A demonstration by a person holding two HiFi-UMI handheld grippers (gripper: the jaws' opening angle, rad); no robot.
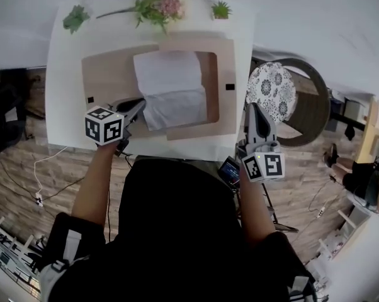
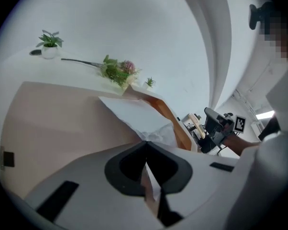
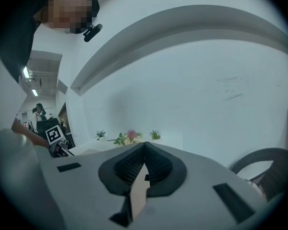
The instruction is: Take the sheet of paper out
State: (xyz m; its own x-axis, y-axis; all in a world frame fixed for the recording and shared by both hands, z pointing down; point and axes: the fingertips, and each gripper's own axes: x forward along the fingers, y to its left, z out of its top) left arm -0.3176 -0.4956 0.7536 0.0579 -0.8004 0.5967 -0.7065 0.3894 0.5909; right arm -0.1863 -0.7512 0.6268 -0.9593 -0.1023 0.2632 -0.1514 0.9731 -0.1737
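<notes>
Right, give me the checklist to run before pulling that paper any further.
1. Left gripper pinching the sheet of paper at its near corner: ok.
2. Sheet out of the brown folder: not ok, most of it lies inside.
3. Folder held down: not ok, nothing presses on it.
4. Right gripper out of the way: ok, jaws together, off the table's right side.
5. Plants away from the sheet: ok, at the far edge.
6. Paper intact at the grip: cannot tell, it is crumpled there.
</notes>
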